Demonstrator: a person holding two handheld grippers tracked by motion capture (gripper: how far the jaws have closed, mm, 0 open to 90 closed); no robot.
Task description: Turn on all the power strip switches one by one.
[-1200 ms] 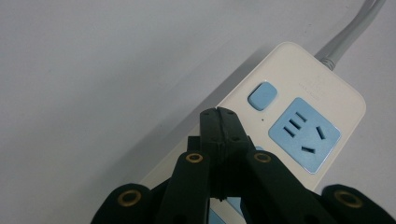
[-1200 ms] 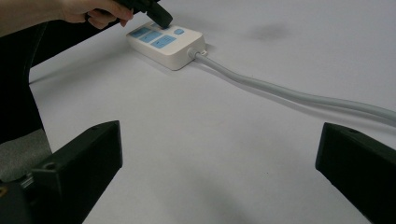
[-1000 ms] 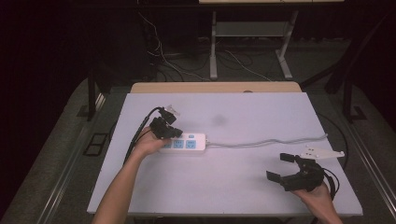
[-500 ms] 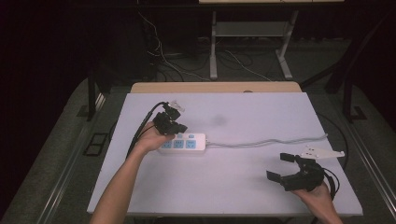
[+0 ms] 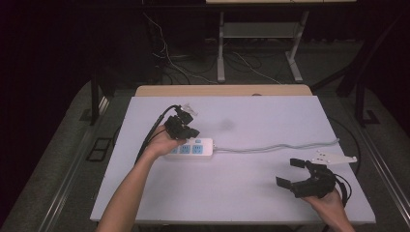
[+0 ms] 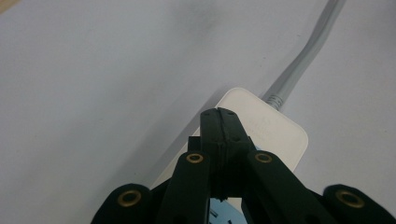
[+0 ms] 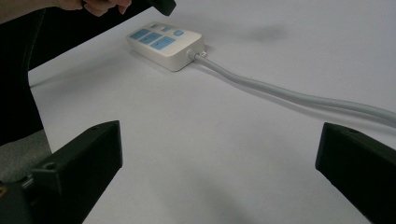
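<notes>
White plastic power strip with blue sockets (image 5: 191,148) lies flat on the white table (image 5: 241,203), nearer its left edge than its right. Its grey cord (image 5: 270,147) runs toward the right edge. The left gripper (image 5: 189,131) sits just over the strip, jaws pressed together on nothing. The right gripper (image 5: 290,173) waits near the front right corner, jaws wide apart.

White table (image 5: 251,193), floor cables (image 5: 169,63)
</notes>
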